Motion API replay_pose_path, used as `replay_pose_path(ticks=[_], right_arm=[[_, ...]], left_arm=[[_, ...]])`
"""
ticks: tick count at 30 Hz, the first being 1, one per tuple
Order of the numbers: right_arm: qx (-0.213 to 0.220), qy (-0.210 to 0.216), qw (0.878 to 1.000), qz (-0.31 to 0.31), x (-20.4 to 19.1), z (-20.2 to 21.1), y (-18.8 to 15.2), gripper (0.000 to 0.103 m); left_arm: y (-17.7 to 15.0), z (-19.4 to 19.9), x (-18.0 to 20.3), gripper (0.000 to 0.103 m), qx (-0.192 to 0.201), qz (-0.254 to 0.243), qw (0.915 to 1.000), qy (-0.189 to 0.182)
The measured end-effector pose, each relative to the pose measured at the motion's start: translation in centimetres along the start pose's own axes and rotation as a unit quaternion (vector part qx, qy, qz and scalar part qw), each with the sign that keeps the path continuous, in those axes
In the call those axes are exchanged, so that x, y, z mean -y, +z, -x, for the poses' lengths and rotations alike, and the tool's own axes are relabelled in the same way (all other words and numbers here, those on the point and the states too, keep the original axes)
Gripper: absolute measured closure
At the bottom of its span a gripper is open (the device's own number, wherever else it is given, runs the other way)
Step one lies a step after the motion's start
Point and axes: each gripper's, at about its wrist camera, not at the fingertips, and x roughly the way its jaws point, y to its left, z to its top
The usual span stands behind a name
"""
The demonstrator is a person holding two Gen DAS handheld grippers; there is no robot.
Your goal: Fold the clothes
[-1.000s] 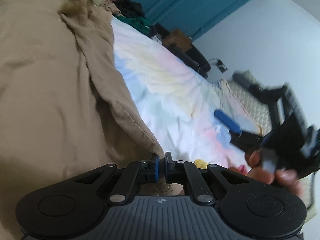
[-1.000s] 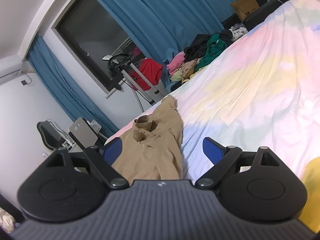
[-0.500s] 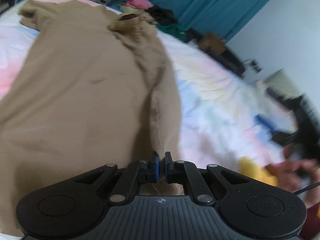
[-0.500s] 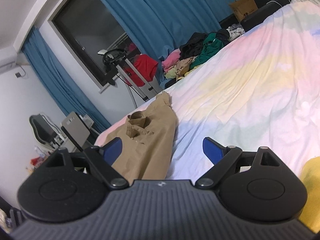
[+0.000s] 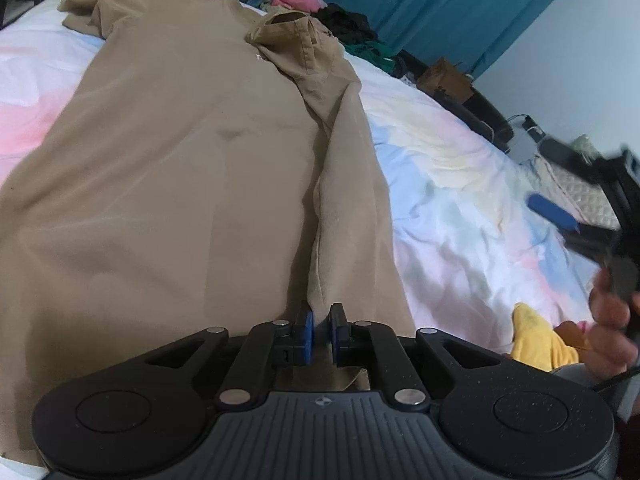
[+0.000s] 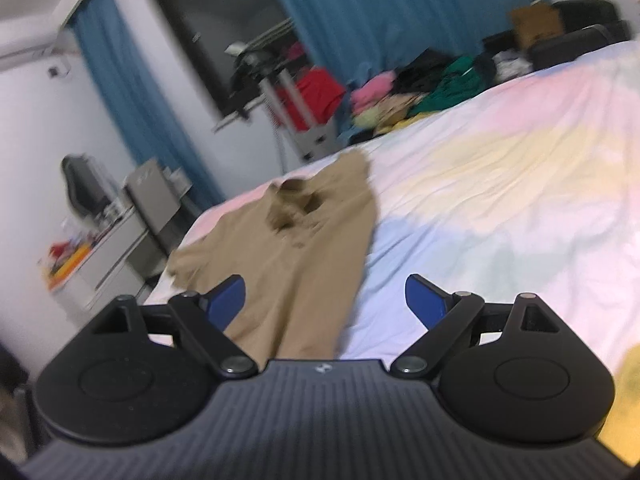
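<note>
A tan collared shirt [image 5: 192, 168] lies spread on the pastel bedsheet [image 5: 460, 208], collar at the far end. My left gripper [image 5: 321, 330] is shut on a fold of the tan shirt's right edge near the hem. The shirt also shows in the right wrist view [image 6: 304, 248], lying flat with a folded strip along its right side. My right gripper [image 6: 324, 300] is open and empty, held above the bed over the shirt's near end. It also shows blurred at the right of the left wrist view [image 5: 592, 232].
A pile of mixed clothes [image 6: 424, 92] lies at the bed's far end by blue curtains [image 6: 400, 12]. A yellow garment [image 5: 540, 340] lies near the hand. A drying rack with a red item [image 6: 316, 96] and a desk [image 6: 100, 252] stand beside the bed.
My left gripper has pulled the shirt's edge back and swung left, so the shirt lies flatter and more centred. My right gripper has turned left and dropped closer over the shirt, still open.
</note>
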Motion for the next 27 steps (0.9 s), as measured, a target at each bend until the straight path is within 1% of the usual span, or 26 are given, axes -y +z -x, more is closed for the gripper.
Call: replay_pose_path(ticks=[2,5,6,7,8,9,12,13,14,15,17,19,20,21,22,23,24,25,27], right_arm=[[-0.019,0.02,1.0,0.01,-1.1,-1.8,1.2,0.014],[-0.036,0.037,0.997,0.058,-3.4,-5.1,3.1,0.014],[-0.046,0.037,0.996,0.073,-4.0,-6.8,3.8,0.016],[-0.057,0.036,0.994,0.087,-4.7,-8.5,4.4,0.021],[-0.068,0.032,0.992,0.1,-5.2,-10.4,5.0,0.024],[-0.076,0.028,0.99,0.114,-5.8,-12.3,5.4,0.024],[-0.078,0.018,0.982,0.173,-7.6,-18.4,6.1,0.024],[-0.084,0.017,0.978,0.189,-8.2,-20.3,6.1,0.025],[-0.09,0.011,0.975,0.204,-8.9,-22.5,6.0,0.026],[-0.092,0.004,0.972,0.217,-9.4,-24.3,5.9,0.026],[-0.093,-0.014,0.966,0.239,-10.1,-27.9,5.7,0.031],[-0.096,-0.03,0.963,0.251,-10.5,-30.8,5.5,0.031],[-0.1,-0.039,0.96,0.259,-10.7,-32.2,5.4,0.038],[-0.105,-0.053,0.954,0.276,-11.0,-33.3,5.1,0.046],[-0.11,-0.068,0.948,0.292,-11.3,-34.5,4.8,0.061],[-0.115,-0.086,0.943,0.302,-11.6,-35.4,4.6,0.082],[-0.118,-0.097,0.941,0.303,-11.7,-35.9,4.6,0.091],[-0.112,-0.099,0.942,0.301,-11.9,-36.0,4.8,0.095],[-0.078,-0.082,0.952,0.286,-12.3,-35.3,5.7,0.098]], left_arm=[[0.1,-0.1,0.0,0.087,0.004,0.001,1.0,-0.003],[0.0,-0.4,0.0,0.086,0.003,0.006,0.9999,-0.016],[0.0,-0.6,-0.1,0.085,0.002,0.009,0.9997,-0.021],[0.0,-0.7,-0.1,0.081,0.001,0.011,0.9996,-0.027],[0.0,-0.9,-0.1,0.078,0.003,0.011,0.9995,-0.03],[-0.1,-1.1,-0.1,0.077,0.005,0.011,0.9994,-0.033],[-0.3,-2.0,-0.2,0.077,0.004,0.005,0.9992,-0.038],[-0.4,-2.2,-0.3,0.079,0.003,0.005,0.9992,-0.038],[-0.5,-2.2,-0.5,0.089,0.004,0.007,0.9992,-0.039],[-0.7,-2.2,-0.6,0.094,0.005,0.011,0.9991,-0.041],[-1.0,-2.0,-0.9,0.097,0.007,0.019,0.9988,-0.044],[-1.4,-1.6,-1.2,0.097,0.007,0.029,0.9983,-0.05],[-1.5,-1.4,-1.4,0.098,0.007,0.035,0.9979,-0.055],[-1.6,-1.2,-1.5,0.098,0.007,0.039,0.9975,-0.058],[-1.8,-0.9,-1.7,0.098,0.008,0.044,0.9972,-0.06],[-2.0,-0.7,-1.7,0.099,0.008,0.046,0.9971,-0.06],[-2.2,-0.5,-1.8,0.099,0.008,0.046,0.9972,-0.058],[-2.5,-0.3,-1.8,0.099,0.009,0.047,0.9973,-0.055],[-2.7,0.1,-1.7,0.099,0.009,0.053,0.9972,-0.053]])
